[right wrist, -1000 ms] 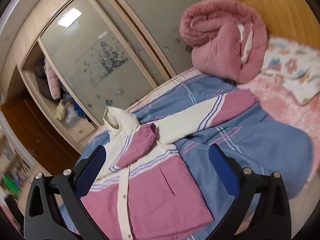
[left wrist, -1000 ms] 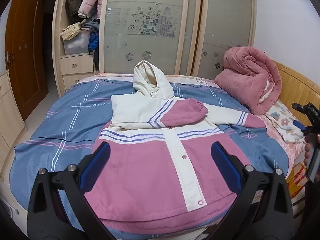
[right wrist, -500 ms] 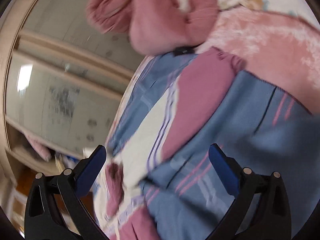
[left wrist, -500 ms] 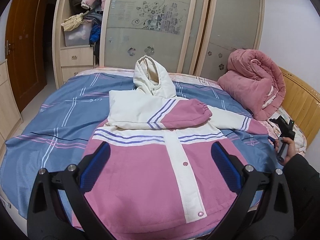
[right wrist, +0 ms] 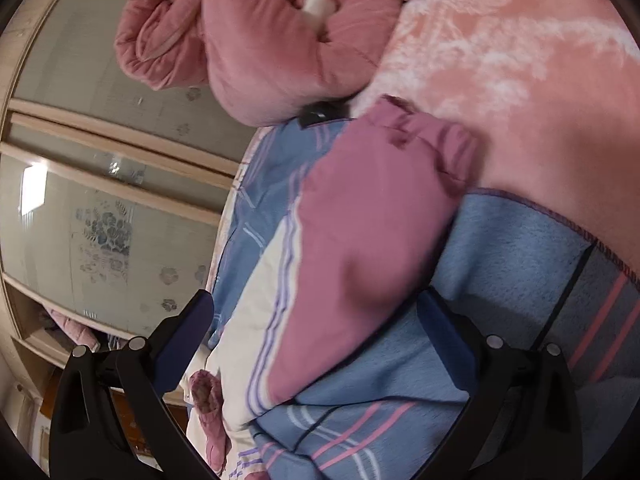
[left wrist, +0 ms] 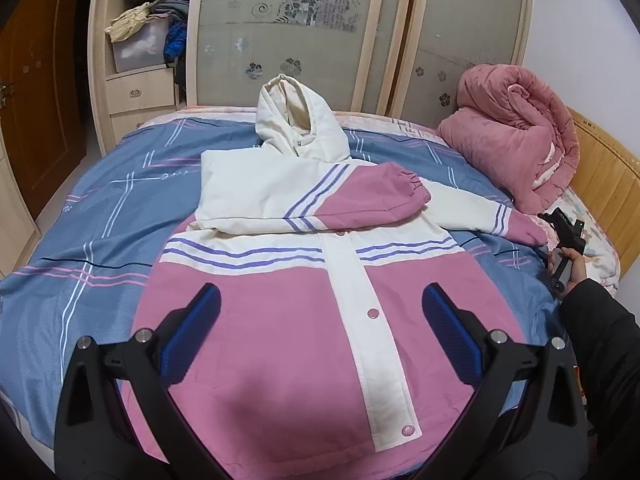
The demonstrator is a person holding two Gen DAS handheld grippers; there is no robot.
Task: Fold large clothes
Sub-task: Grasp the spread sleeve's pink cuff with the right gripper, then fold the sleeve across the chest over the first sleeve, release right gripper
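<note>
- Jacket point(left wrist: 280, 320), a padded hooded one in pink and cream with purple stripes, lies front-up on the bed point(left wrist: 80, 240), snap placket down the middle.
- Blue striped bedspread point(left wrist: 112, 200) under it looks soft and brushed.
- Left gripper point(left wrist: 320, 316) hangs over the pink hem, jaws wide apart, holding nothing.
- One sleeve point(left wrist: 352, 200) is folded across the chest; the cream hood point(left wrist: 300, 124) stands puffed above it.
- Other sleeve point(right wrist: 360, 240) stretches out flat towards a rolled pink quilt point(left wrist: 516, 140).
- Right gripper point(right wrist: 312, 316) sits low over that sleeve's pink cuff end, jaws spread either side, not clamped.
</note>
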